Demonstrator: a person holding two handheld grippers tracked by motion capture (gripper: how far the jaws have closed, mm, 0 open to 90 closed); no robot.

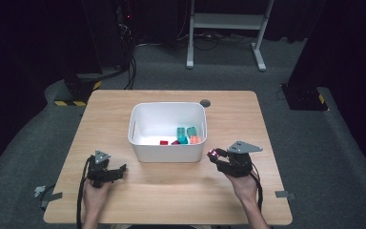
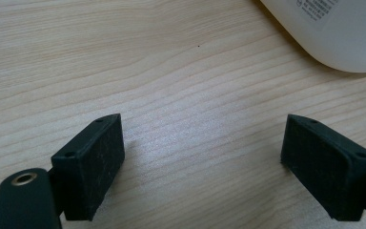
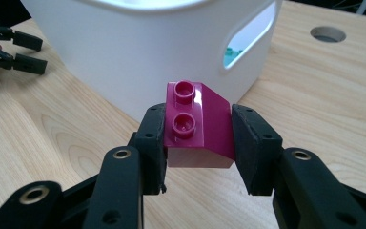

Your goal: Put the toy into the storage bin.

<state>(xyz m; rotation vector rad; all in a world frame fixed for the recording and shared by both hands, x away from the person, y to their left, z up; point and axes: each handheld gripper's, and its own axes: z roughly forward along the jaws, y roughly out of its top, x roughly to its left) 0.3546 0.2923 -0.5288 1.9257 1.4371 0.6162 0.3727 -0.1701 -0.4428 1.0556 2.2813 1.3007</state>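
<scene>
A magenta sloped brick (image 3: 198, 126) with two studs on top sits between the pads of my right gripper (image 3: 198, 143), which is shut on it just above the table. From above, the same brick (image 1: 213, 153) shows at the tip of the right gripper (image 1: 218, 156), close to the right front corner of the white bin (image 1: 167, 157). Several bricks in teal, orange and red (image 1: 183, 136) lie inside the bin. My left gripper (image 1: 119, 171) rests low on the table left of the bin. Its jaws stand wide apart over bare wood (image 2: 202, 157) with nothing between them.
The white bin (image 3: 138, 52) rises right behind the held brick, with a handle slot (image 3: 250, 36) in its side. A round hole (image 1: 205, 103) pierces the wooden tabletop behind the bin. One rounded corner of the bin (image 2: 333, 33) shows ahead of the left gripper. Table legs stand on the dark floor beyond.
</scene>
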